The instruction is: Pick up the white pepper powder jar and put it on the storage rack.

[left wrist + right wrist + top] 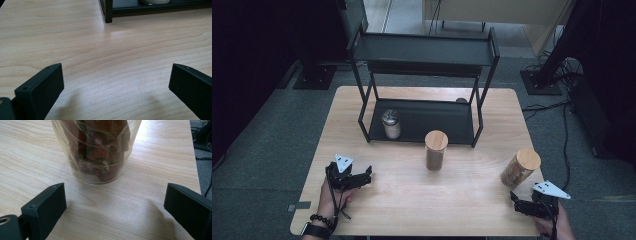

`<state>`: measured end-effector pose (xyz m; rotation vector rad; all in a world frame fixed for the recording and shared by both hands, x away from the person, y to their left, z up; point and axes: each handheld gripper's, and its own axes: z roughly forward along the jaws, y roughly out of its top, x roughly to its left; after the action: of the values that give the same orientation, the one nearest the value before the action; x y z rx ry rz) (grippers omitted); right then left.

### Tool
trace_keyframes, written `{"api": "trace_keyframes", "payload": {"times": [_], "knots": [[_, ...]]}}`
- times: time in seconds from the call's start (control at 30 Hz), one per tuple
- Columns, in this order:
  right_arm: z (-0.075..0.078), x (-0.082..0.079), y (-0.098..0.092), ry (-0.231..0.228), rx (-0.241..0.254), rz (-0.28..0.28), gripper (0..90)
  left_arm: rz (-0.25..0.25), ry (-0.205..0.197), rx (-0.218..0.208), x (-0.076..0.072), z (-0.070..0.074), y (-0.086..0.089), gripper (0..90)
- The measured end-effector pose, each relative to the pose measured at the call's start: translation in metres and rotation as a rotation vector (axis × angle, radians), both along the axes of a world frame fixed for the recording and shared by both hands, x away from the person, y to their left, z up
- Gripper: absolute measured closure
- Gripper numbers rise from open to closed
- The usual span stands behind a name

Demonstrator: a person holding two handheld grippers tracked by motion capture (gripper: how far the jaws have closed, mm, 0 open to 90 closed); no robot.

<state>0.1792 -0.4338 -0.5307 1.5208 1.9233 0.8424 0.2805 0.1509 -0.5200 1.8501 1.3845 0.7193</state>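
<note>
Right in front of my right-hand tool stands a clear glass jar with a round wooden lid [520,168], upright near the table's right edge and packed with reddish-brown dried pieces [98,152]. Its base rests flat on the pale wood.

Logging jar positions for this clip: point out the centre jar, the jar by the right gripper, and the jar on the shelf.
centre jar [435,156], high view, glass body.
right-hand jar [100,157], right gripper view, glass wall.
shelf jar [391,128], high view, lower body.
</note>
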Motion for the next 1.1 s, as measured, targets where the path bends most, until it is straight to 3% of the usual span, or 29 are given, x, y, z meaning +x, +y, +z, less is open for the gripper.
{"api": "trace_keyframes", "payload": {"times": [1.1], "knots": [[0.000,0.000,0.000,0.003,-0.002,0.000,4.1,0.008,-0.009,-0.013,-0.024,0.000,0.022,0.1]]}}
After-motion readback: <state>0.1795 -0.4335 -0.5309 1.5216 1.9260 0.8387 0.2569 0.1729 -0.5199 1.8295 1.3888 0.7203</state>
